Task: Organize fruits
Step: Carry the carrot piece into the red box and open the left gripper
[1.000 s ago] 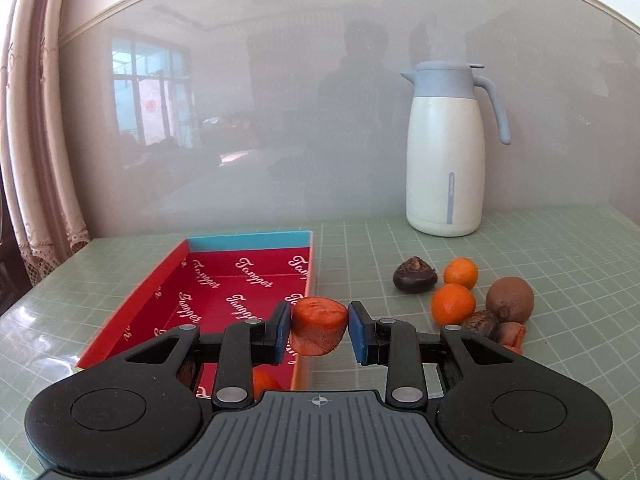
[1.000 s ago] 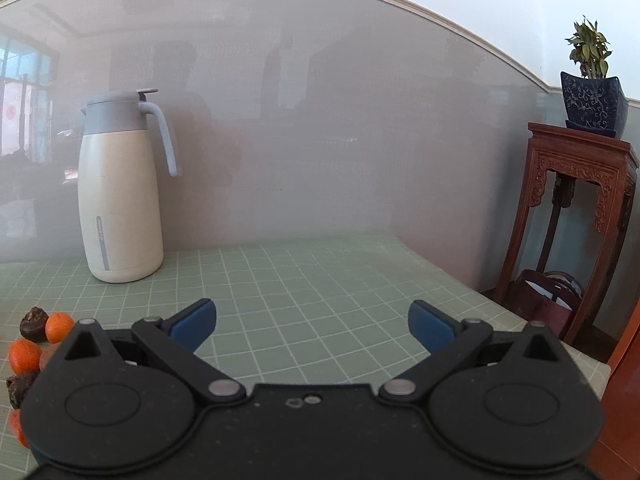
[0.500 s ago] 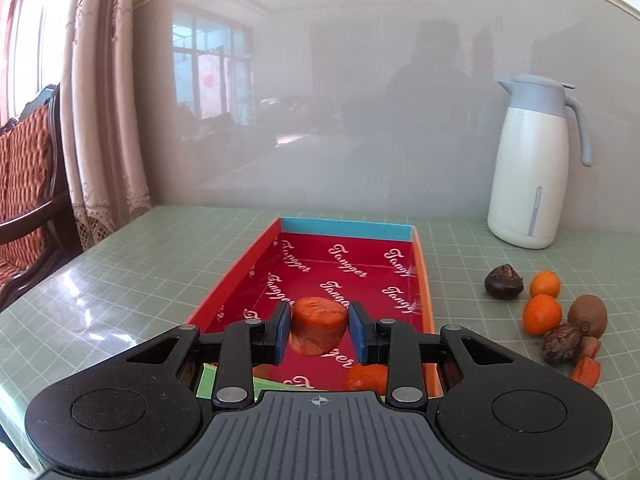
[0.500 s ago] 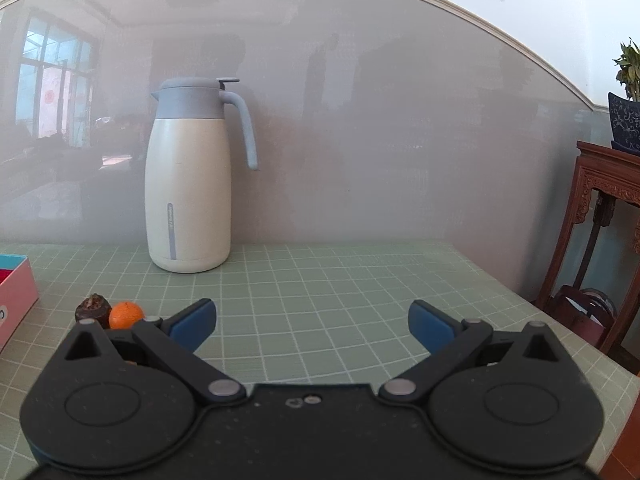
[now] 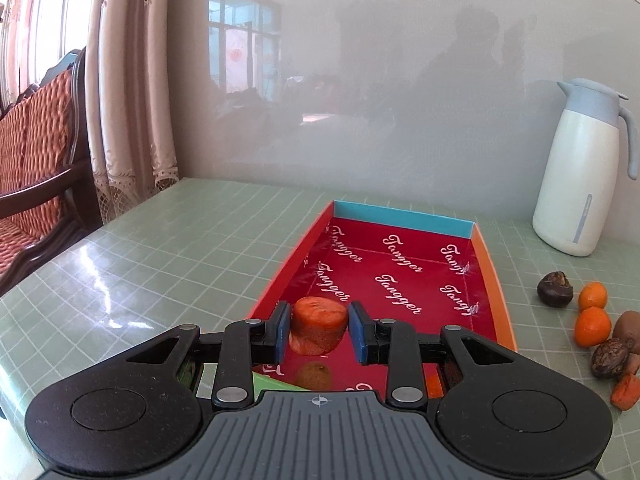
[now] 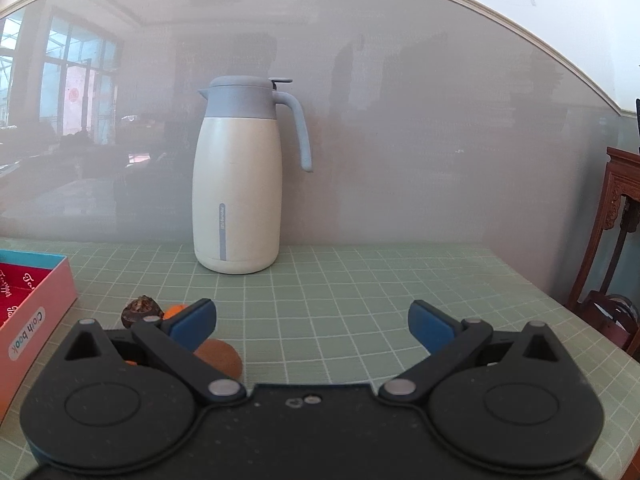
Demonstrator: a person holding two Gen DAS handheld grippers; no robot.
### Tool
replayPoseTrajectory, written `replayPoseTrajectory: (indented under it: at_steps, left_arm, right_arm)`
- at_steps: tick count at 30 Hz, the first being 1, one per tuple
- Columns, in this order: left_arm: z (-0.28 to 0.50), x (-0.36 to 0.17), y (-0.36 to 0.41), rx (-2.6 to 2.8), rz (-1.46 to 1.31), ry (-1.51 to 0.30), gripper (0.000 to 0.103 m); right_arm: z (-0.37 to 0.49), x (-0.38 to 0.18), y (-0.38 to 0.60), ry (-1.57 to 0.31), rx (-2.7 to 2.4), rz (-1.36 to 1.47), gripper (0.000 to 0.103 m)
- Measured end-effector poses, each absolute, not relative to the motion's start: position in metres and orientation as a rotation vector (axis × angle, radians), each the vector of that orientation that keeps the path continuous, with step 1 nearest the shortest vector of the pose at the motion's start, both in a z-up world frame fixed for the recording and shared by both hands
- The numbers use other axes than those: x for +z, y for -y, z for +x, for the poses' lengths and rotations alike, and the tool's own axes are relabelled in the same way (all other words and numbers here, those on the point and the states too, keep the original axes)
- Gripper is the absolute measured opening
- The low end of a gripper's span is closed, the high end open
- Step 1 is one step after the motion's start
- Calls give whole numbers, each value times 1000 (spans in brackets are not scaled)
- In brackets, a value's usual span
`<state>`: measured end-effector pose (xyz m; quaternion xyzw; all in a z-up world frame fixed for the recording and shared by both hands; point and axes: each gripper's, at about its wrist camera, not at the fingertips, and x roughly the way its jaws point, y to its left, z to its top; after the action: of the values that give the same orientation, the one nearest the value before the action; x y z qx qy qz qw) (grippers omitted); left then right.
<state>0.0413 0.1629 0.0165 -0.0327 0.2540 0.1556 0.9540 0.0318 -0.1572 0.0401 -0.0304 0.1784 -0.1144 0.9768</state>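
My left gripper [image 5: 319,330] is shut on an orange carrot chunk [image 5: 319,325] and holds it over the near end of the red box [image 5: 486,264]. Below it in the box lie a brown kiwi [image 5: 315,374] and an orange piece [image 5: 433,384], partly hidden by the gripper. To the right of the box on the table sit a dark water chestnut [image 5: 555,289], two tangerines [image 5: 593,326], a kiwi [image 5: 628,330] and carrot pieces [image 5: 625,391]. My right gripper [image 6: 312,322] hangs open and empty, with a kiwi [image 6: 219,355] and a water chestnut [image 6: 141,311] by its left finger.
A white jug with a blue-grey lid [image 6: 237,196] stands at the back by the glossy wall. The green gridded table [image 6: 360,292] ends at the right near a carved wooden stand [image 6: 618,216]. A cushioned chair [image 5: 32,152] and a curtain are off the left edge.
The left gripper has carried the carrot chunk leftward from beside the box's right wall to over the box. The right gripper has swung left, bringing the jug and the box's corner into its view.
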Motion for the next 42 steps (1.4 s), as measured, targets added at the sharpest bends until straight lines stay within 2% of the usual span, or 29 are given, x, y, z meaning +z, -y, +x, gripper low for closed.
replayPoseTrajectory:
  at_steps: [15,42]
  left_arm:
    - [66,3,-173,329,-111,-580,32]
    - [89,-5,-166,383,-152,-645,34]
  right_arm:
    - [36,37,148,-376,-198,-66,103]
    - [24,34,200,-378,-278,-57,103]
